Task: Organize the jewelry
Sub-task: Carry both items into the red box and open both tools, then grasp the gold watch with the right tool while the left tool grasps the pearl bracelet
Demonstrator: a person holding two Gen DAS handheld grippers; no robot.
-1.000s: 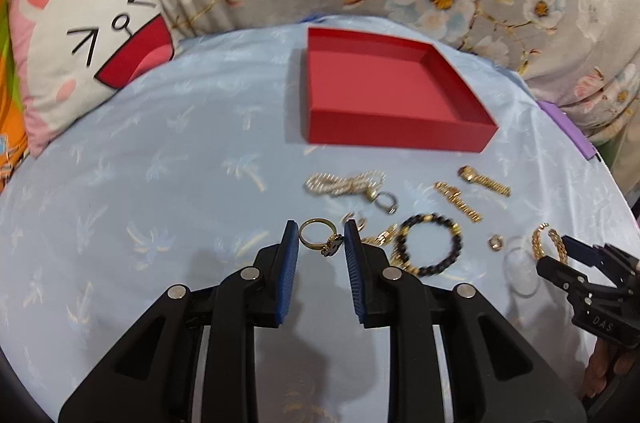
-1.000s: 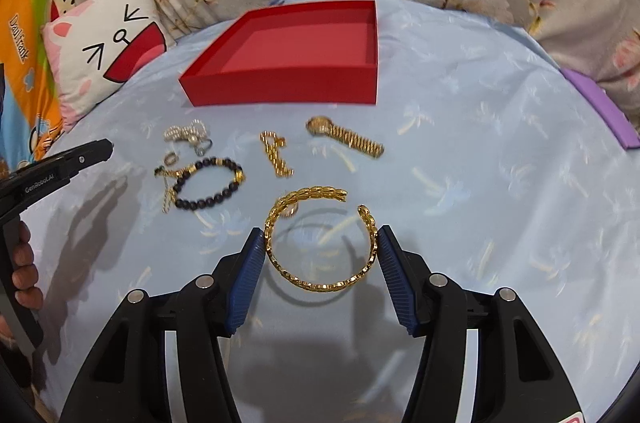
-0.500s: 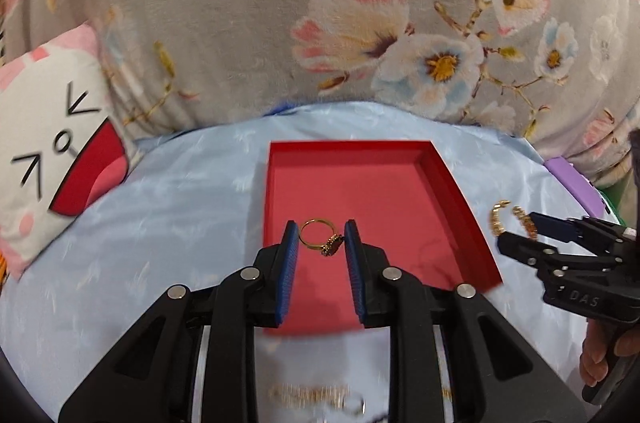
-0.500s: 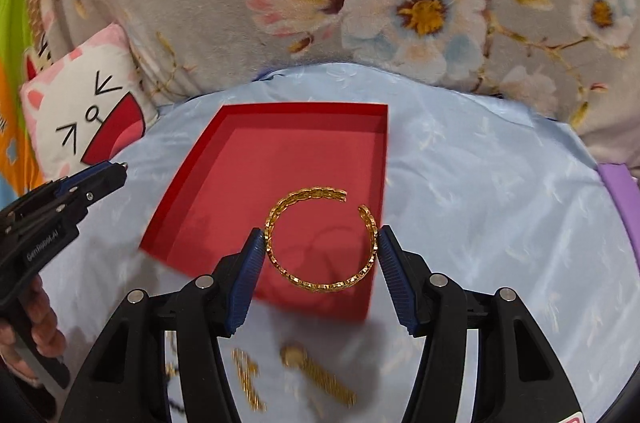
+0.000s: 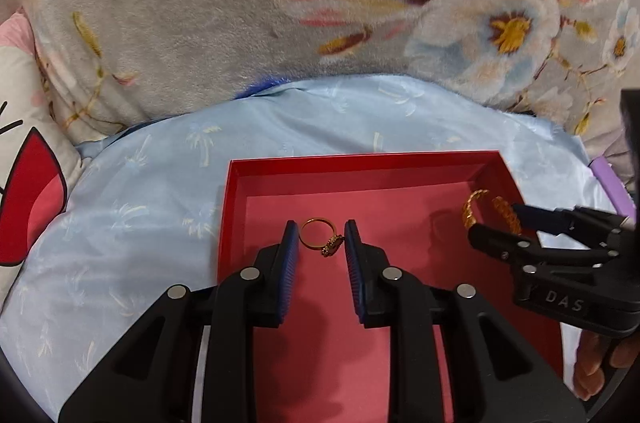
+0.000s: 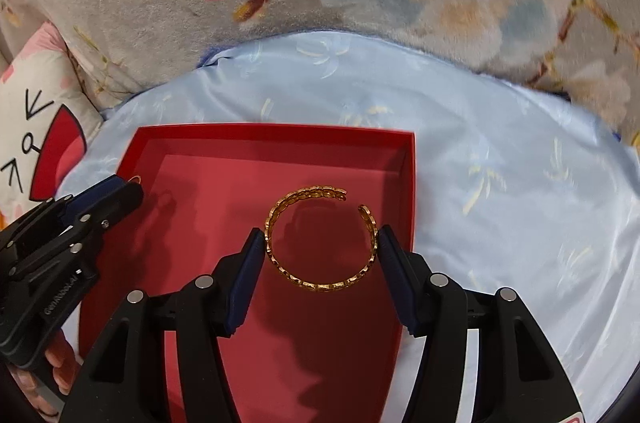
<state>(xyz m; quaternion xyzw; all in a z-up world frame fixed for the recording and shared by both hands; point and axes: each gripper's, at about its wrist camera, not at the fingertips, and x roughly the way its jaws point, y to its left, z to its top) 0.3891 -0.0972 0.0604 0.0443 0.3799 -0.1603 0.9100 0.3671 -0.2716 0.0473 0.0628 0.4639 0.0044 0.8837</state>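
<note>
My left tongs [image 5: 321,243] reach forward and slightly down over the red tray [image 5: 360,159], their tips above its floor on the left half. The blue pads are drawn in to a narrow gap, and a thin gold ring [image 5: 320,238] with a small ornament sits between them; its ornament side lies against the right pad, the plain side close to the left pad, so I take it as held, though the contact on the left is hard to make out.

My right tongs [image 6: 322,243] come in over the same tray from the other side, angled toward its right wall. They are spread wide and clamp an open gold cuff bracelet [image 6: 320,237] across its width, one pad on each flank, the gap in the cuff pointing away from me toward the far wall. In the left wrist view the right tongs [image 5: 496,219] show at the right edge with the bracelet [image 5: 480,211] at their tip, and my fingers [image 5: 596,363] grip the handle below.

The tray rests on a pale blue bedsheet [image 6: 500,143]. Behind it lie a grey floral blanket [image 5: 200,3] and a cat-face pillow [image 6: 36,111] to the left.
</note>
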